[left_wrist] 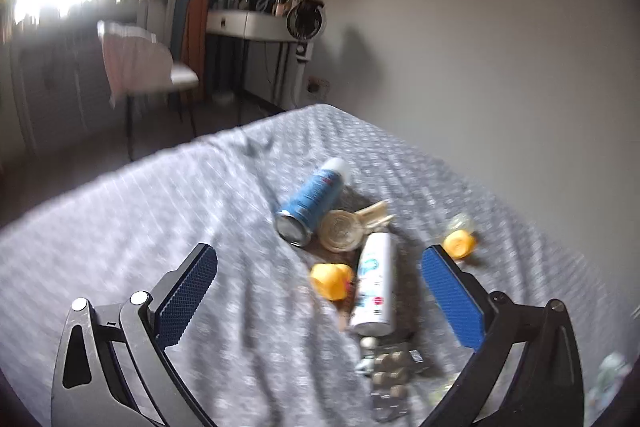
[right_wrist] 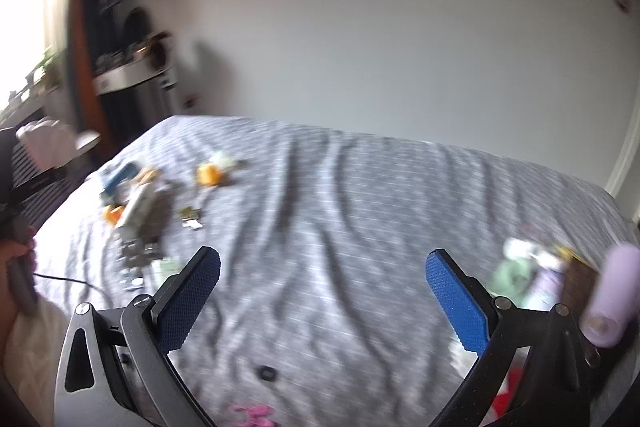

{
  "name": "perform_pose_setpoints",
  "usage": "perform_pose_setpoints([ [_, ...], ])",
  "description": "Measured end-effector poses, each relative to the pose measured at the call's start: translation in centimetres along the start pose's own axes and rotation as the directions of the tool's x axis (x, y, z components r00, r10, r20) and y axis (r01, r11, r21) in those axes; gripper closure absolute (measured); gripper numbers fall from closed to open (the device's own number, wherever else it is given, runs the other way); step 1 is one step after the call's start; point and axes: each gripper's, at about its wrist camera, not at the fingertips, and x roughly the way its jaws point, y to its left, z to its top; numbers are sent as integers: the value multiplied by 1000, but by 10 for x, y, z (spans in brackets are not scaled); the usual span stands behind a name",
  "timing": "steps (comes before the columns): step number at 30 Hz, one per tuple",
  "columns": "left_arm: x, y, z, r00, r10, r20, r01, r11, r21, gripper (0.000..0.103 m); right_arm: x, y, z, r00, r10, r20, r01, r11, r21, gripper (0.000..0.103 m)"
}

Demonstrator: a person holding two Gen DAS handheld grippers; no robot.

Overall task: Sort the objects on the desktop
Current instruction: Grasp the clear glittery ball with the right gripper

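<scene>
Blurred lilac bottle [right_wrist: 610, 297], perhaps lying, its label unreadable.

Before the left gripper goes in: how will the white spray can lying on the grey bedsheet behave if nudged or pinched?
The white cylindrical spray can lies on its side, so a sideways nudge will probably roll it. Its smooth round wall may slip between the fingers. The wrinkled grey bedsheet looks soft, so rolling should damp quickly.

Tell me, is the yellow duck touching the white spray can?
Cannot tell. In the left wrist view the yellow duck sits right beside the white spray can, but blur hides whether any gap separates them.
</scene>
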Motion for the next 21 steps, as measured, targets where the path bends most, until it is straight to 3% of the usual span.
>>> perform_pose_setpoints([
  [3, 15, 16, -1, 999, 28, -37, -31, 996, -79, 0, 44, 46, 4, 989, 124, -86, -129, 990, -57, 0],
  [7, 33, 20, -9, 991, 33, -127, -47, 993, -104, 0, 117, 106, -15, 949, 208, -236, -235, 967, -94, 0],
  [13, 41, 8, -16, 992, 21, -122, -26, 999, -41, 0, 205, 157, -50, 892, 200, -404, -253, 964, -80, 26],
  [15, 47, 2, -19, 991, 33, -131, -34, 999, -10, 0, 225, 161, -60, 872, 188, -453, -245, 967, -70, 47],
  [18, 51, -7, -22, 989, 41, -141, -37, 999, 34, 0, 228, 159, -64, 895, 156, -418, -209, 974, -84, 59],
  [21, 51, -12, -23, 990, 44, -134, -36, 997, 64, 0, 212, 147, -64, 901, 171, -398, -200, 979, -32, 59],
])
